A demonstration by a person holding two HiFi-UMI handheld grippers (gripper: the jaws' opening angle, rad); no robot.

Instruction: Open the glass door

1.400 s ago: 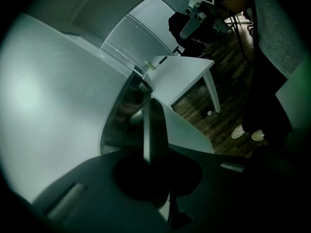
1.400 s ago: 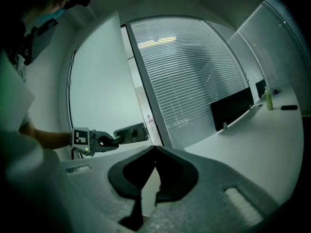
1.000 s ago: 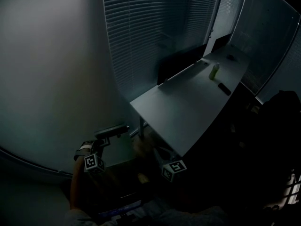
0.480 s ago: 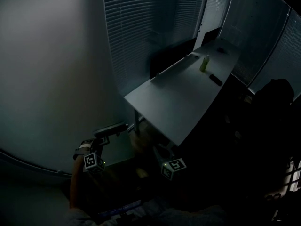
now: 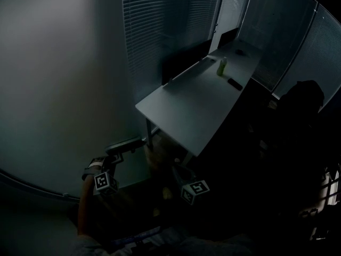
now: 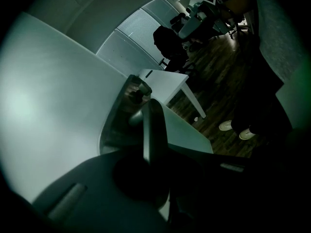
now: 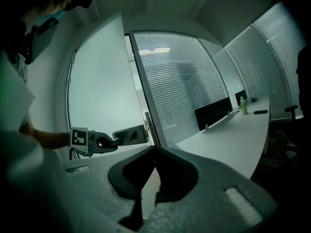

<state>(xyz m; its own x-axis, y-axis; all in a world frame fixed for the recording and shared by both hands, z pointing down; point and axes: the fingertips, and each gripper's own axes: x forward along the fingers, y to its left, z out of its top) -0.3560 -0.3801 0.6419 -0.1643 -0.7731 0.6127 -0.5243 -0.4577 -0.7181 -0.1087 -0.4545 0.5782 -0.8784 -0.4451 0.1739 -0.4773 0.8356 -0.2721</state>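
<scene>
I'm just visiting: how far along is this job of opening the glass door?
Done: the fingers of the left gripper are clamped on the door handle. In hand: the glass door seems ajar, since the left gripper view shows floor past its edge; how wide is hard to judge. Left: swinging it fully open and letting go. The right gripper is shut and empty.

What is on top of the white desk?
A green bottle, a flat dark object near it, a dark panel along one edge. The far end is too dim to tell.
</scene>
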